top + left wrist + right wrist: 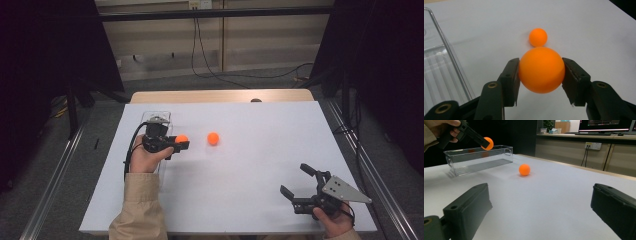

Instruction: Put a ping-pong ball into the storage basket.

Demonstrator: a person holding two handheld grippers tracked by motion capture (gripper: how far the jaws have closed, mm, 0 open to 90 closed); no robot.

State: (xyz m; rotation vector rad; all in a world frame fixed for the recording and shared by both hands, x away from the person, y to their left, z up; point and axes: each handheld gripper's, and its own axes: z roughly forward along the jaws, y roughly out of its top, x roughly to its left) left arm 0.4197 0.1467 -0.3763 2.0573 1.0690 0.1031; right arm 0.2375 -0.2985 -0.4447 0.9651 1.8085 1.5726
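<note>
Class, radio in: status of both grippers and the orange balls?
Left gripper shut on held ball, beside clear bin. Right gripper open, idle. Second ball loose on table. Nothing blocking.

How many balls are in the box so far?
None that can be seen: the clear box looks empty. The left gripper holds one orange ball up beside it. The second ball waits on the white table. The right gripper rests open.
</note>
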